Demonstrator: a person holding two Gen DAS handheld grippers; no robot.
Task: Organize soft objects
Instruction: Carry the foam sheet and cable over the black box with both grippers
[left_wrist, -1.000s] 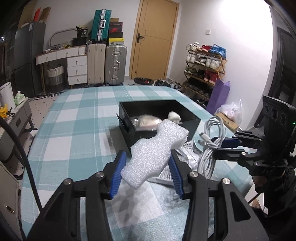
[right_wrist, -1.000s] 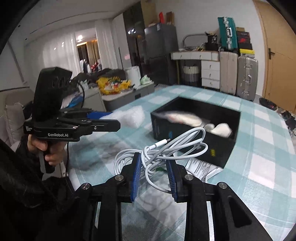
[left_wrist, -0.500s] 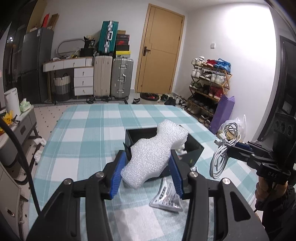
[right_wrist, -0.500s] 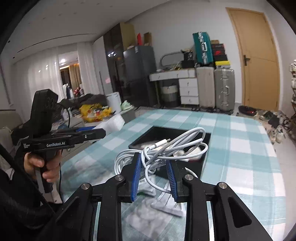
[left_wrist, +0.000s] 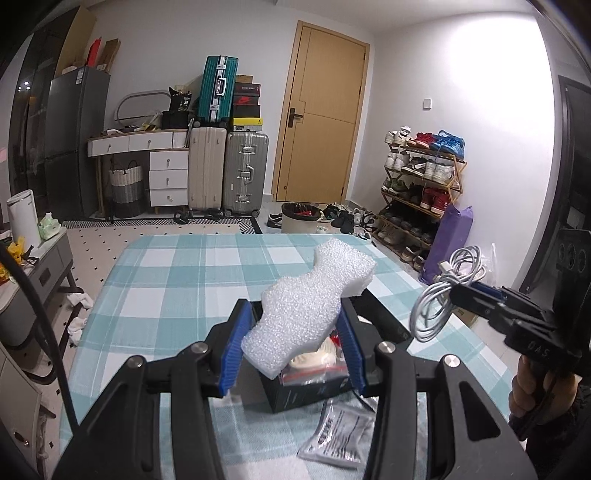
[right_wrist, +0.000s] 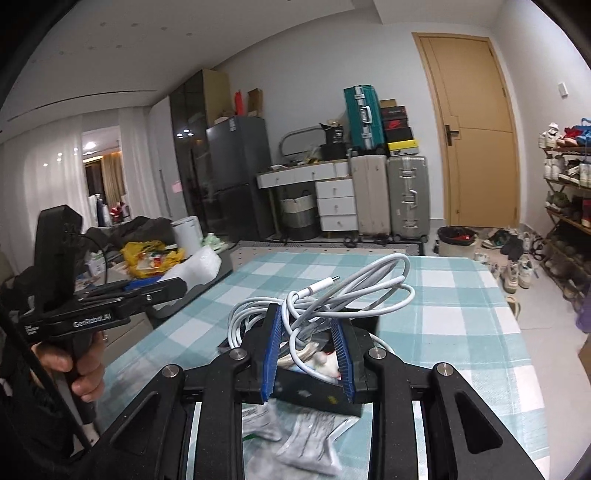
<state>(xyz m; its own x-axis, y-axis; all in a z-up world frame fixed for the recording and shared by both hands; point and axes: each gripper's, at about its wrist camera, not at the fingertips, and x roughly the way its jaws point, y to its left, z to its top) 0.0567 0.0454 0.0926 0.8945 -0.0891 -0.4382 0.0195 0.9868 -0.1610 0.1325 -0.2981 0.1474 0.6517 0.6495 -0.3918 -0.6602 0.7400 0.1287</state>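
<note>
- Both grippers sit higher than a second ago: the black box (left_wrist: 373, 325), then ahead of the jaws in both views, now lies below and behind them, and more of the far room shows.
- Left gripper (left_wrist: 291, 347): jaws partly closed, blue pads pressed on the narrow waist of the white foam block (left_wrist: 310, 306). Block held clear of the table, wide end pointing up and away from the camera.
- Right gripper (right_wrist: 308, 354): jaws nearly closed, clamped on the coiled white cable (right_wrist: 325, 295). Loops bulge out above and to the left of the pads; the plug end points up and to the right.
- Left view also shows the cable (left_wrist: 443, 288) hanging in loops from the right gripper's tip, to the right of the foam block.
- Black box, open top, rests on the table (left_wrist: 177, 280) with its teal and white check cloth, directly under both grippers. Inside: a pale rounded item and something with red on it, both partly hidden by the jaws.
- Silvery foil packet (left_wrist: 336, 439) lies flat on the cloth just in front of the box, near edge of table.
- One bare hand (right_wrist: 74, 354) grips the left gripper's handle, seen in the right view.
- Background: suitcases (left_wrist: 229, 170), wooden door, shoe rack (left_wrist: 421, 192).
</note>
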